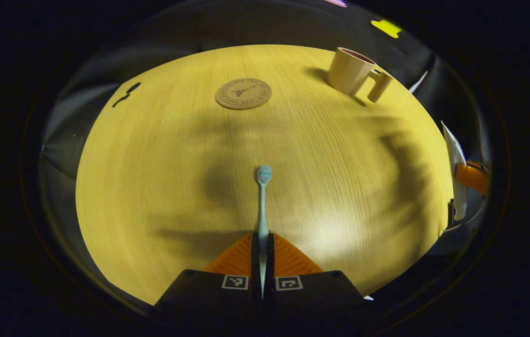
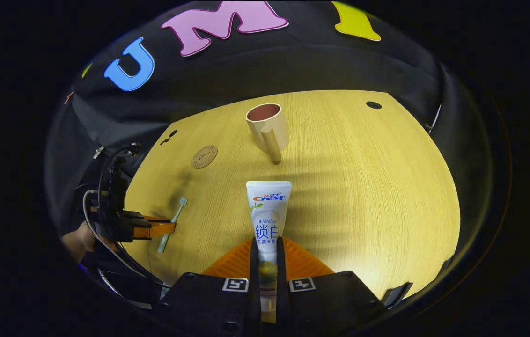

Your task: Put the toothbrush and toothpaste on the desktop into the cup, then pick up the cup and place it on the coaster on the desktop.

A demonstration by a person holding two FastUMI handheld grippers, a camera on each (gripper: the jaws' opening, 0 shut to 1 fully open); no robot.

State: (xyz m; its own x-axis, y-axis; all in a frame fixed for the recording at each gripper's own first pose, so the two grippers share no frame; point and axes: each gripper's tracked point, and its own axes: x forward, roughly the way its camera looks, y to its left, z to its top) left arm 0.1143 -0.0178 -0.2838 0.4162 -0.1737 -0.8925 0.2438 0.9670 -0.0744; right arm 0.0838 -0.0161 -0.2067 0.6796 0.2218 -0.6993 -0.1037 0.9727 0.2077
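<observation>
Wooden desktop [image 2: 363,187], left tongs [image 1: 262,243] pinching toothbrush [image 1: 263,196], right tongs [image 2: 267,248] pinching toothpaste [image 2: 268,210], open room around cup [image 2: 268,125].

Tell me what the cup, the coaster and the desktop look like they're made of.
Cup: looks like matte plastic, beige outside, darker inside, no glaze shine. Coaster: likely cork or pressed wood, a dull tan disc with an engraved design. Desktop: pale wood or wood-look laminate, fine straight grain with a soft sheen; which of the two is unclear.
</observation>
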